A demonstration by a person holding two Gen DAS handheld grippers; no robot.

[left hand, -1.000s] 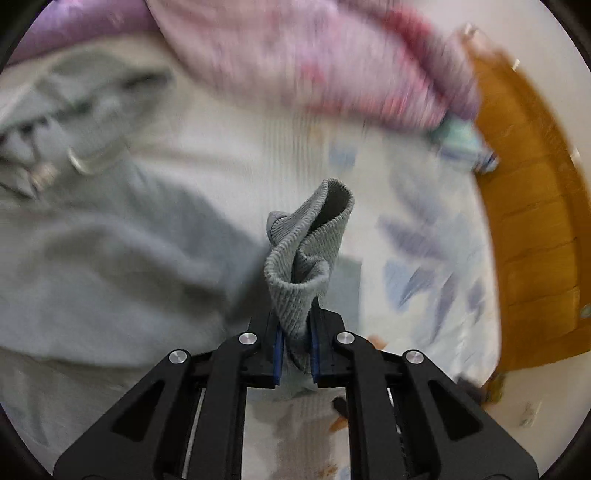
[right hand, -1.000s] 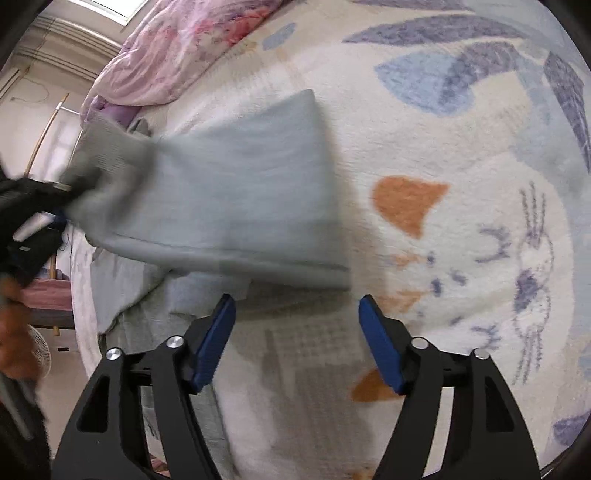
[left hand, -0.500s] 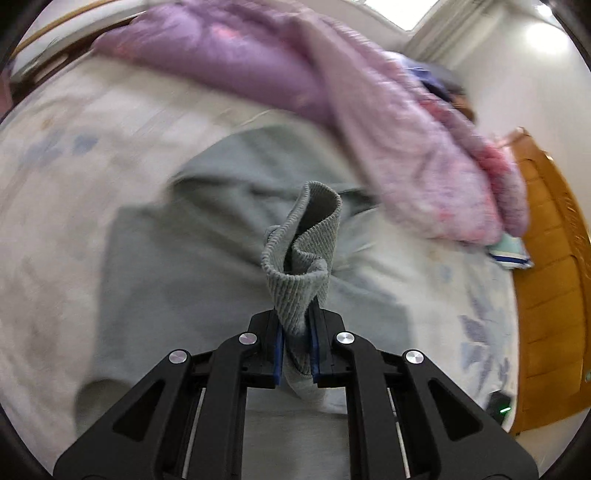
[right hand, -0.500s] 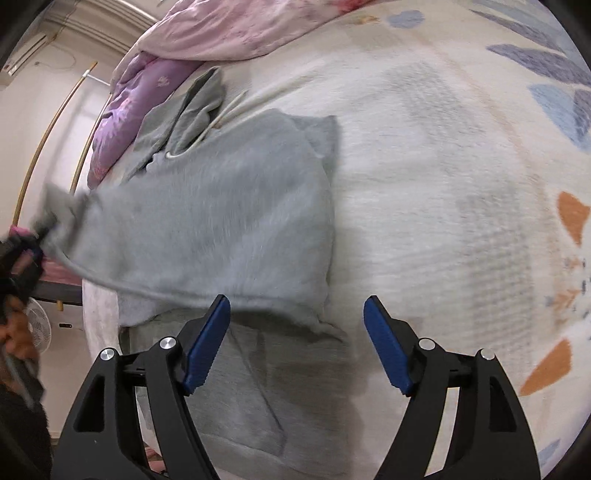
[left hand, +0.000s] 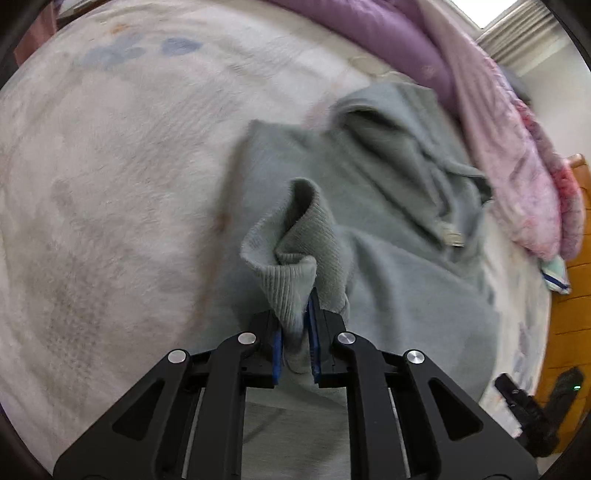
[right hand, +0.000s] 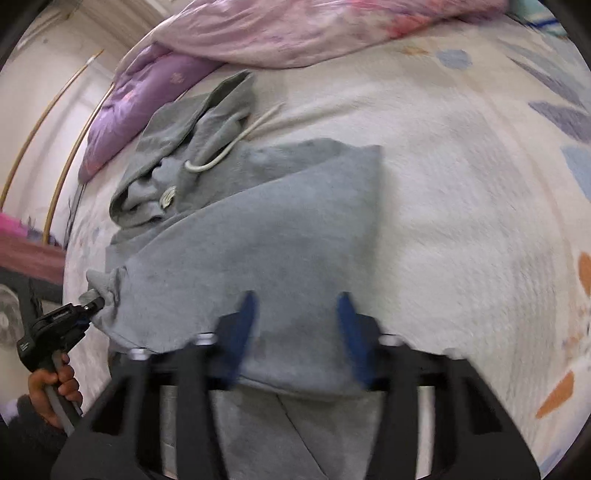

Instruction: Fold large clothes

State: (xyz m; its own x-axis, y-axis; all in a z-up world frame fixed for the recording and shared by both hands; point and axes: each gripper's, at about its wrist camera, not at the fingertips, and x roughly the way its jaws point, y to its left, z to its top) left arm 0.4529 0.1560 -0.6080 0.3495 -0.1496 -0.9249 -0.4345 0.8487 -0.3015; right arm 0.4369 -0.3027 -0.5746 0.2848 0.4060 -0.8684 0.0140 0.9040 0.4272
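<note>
left tool (left hand: 295, 354) clenched on hoodie cuff (left hand: 295, 258); right tool (right hand: 295, 325) released, above folded sleeve (right hand: 258, 240).

Open bedspread (right hand: 461, 206) is seen right of the grey hoodie (right hand: 258, 236); passage there is unobstructed. The far side is blocked by a pink quilt (right hand: 295, 33) and purple pillow (right hand: 147, 96), the latter just beside the hood (right hand: 192, 125).
</note>
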